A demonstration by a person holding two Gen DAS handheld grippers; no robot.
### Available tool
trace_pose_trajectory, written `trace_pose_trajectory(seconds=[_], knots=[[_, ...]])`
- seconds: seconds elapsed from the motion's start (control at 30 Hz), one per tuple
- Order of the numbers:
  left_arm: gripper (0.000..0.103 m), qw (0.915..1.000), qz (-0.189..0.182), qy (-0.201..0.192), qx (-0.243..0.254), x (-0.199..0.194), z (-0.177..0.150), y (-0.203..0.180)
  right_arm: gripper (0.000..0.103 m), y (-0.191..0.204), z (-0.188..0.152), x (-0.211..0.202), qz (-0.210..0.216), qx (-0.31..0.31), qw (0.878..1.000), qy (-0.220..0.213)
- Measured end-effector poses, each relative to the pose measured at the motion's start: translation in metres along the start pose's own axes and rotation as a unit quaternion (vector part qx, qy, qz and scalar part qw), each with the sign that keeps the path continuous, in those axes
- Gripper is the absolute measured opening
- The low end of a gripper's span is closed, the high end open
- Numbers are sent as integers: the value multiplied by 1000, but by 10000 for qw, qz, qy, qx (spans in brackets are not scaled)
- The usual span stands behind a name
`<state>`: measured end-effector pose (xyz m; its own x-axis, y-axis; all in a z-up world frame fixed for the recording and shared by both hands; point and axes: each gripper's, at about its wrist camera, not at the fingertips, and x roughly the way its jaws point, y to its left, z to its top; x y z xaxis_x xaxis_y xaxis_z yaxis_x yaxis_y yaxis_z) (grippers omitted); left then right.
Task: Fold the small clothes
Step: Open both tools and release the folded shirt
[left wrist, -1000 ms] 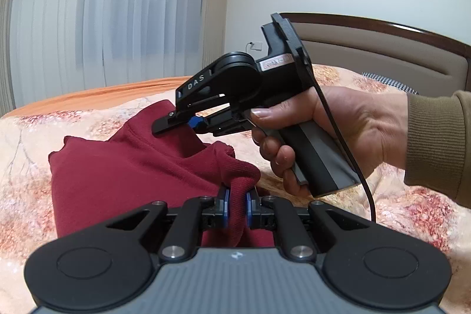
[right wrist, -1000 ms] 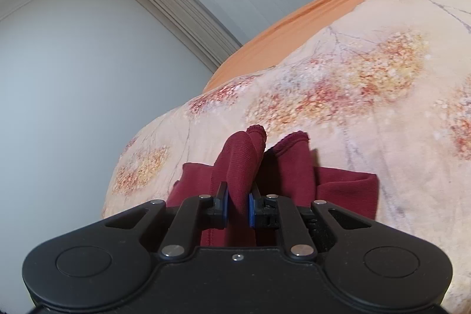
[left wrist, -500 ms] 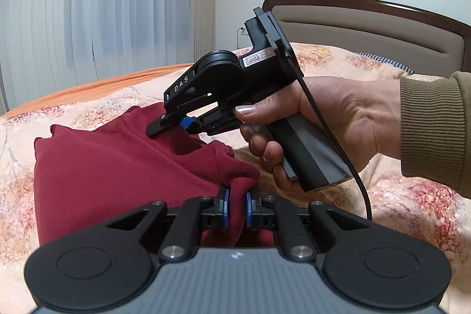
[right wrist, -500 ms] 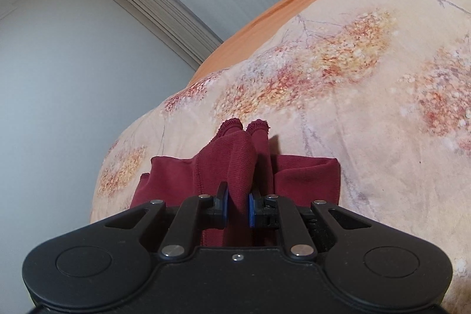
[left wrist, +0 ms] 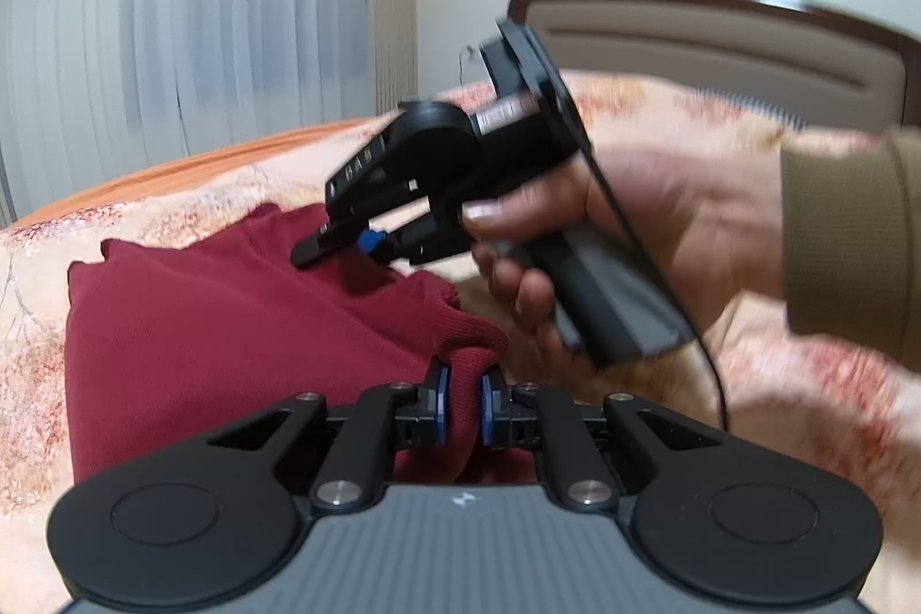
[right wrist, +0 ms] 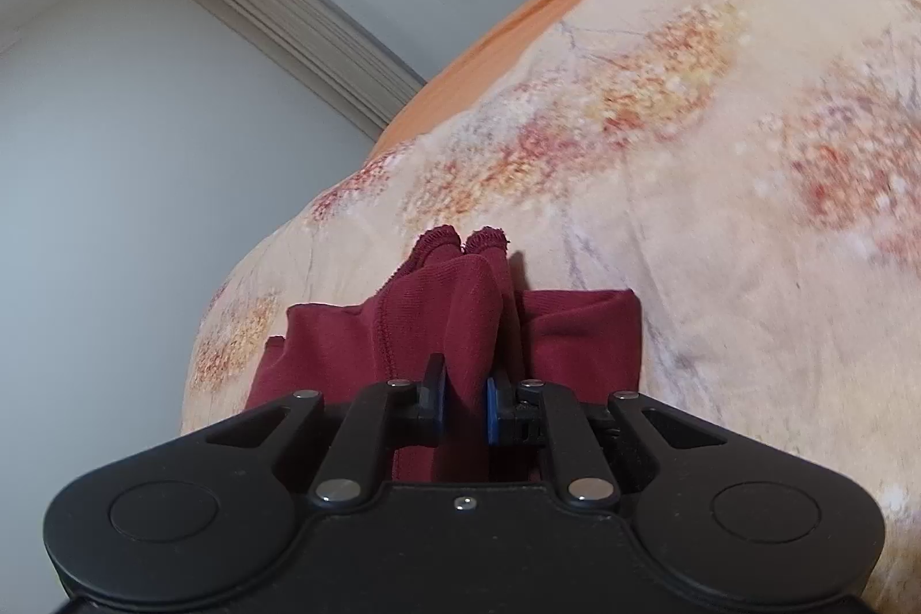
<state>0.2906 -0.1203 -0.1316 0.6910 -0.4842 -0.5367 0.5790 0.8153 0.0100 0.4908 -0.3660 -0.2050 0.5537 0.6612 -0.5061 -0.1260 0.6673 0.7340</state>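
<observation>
A dark red garment (left wrist: 230, 326) is spread on the floral bedspread (left wrist: 172, 205). In the left wrist view, a bunched fold is pinched between the blue pads of the left gripper (left wrist: 460, 404); the right gripper (left wrist: 345, 248), held in a hand (left wrist: 662, 234) with an olive sleeve, is seen blurred above the cloth's far edge. Only the right wrist view shows the right gripper (right wrist: 463, 407) clamped on a raised fold, with the hemmed edges (right wrist: 460, 240) beyond. A headboard (left wrist: 719, 38) is shown only in the left view.
</observation>
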Motion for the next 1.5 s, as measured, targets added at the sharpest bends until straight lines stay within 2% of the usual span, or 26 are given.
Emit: trace_pose_trajectory(seconds=[0.13, 0.27, 0.3, 0.33, 0.5, 0.63, 0.73, 0.77, 0.8, 0.87, 0.93, 1.0, 1.07, 1.17, 1.23, 1.27, 1.3, 1.43, 1.5], knots=[[13, 10000, 21, 4, 55, 1, -6, -4, 16, 1, -1, -3, 4, 3, 10000, -20], [36, 9998, -172, -99, 91, -8, -7, -6, 34, 3, -3, -20, 64, 38, 9998, -168], [43, 9995, -265, -142, 127, -12, -8, -7, 34, 7, -5, -28, 83, -75, 9997, -198], [45, 9992, -324, -168, 158, -17, -9, -9, 34, 12, -8, -37, 148, -174, 9995, -210], [45, 9984, -472, -311, -28, -47, -24, -1, 34, 36, -31, -76, 863, -526, 9948, -157], [45, 9983, -246, -341, -412, -67, -34, 20, 34, 56, -52, -83, 1233, -867, 9884, 177], [45, 9979, 6, -298, -580, -78, -37, 34, 32, 56, -64, -83, 902, -996, 9902, 370], [45, 9978, 106, -242, -606, -79, -39, 39, 29, 52, -68, -82, 716, -1035, 9910, 457], [45, 9976, 203, -178, -632, -81, -40, 44, 21, 46, -73, -82, 501, -1073, 9916, 519], [45, 9971, 307, -54, -692, -83, -45, 54, 16, 34, -79, -90, 357, -952, 9933, 548], [45, 9966, 452, 1, -693, -85, -50, 60, 19, 28, -83, -104, 373, -822, 9951, 400], [45, 9955, 522, 11, -789, -90, -54, 69, 31, 30, -86, -119, 402, -820, 9956, 199], [45, 9941, 543, 4, -943, -93, -56, 77, 32, 35, -89, -126, 381, -912, 9950, 118], [45, 9915, 534, -21, -1189, -98, -59, 81, 32, 41, -96, -123, 223, -1090, 9935, 250], [45, 9902, 524, -23, -1292, -97, -59, 85, 26, 45, -102, -119, 214, -1273, 9912, 301], [45, 9899, 517, -11, -1321, -95, -58, 86, 12, 48, -105, -119, 170, -1416, 9894, 283], [45, 9895, 520, -4, -1345, -96, -59, 88, 7, 51, -107, -120, 147, -1513, 9880, 279], [45, 9885, 504, -20, -1428, -98, -57, 93, 6, 49, -107, -137, 640, -1204, 9904, 234], [48, 9880, 469, -22, -1474, -98, -58, 96, 6, 41, -107, -143, 687, -942, 9928, 270]])
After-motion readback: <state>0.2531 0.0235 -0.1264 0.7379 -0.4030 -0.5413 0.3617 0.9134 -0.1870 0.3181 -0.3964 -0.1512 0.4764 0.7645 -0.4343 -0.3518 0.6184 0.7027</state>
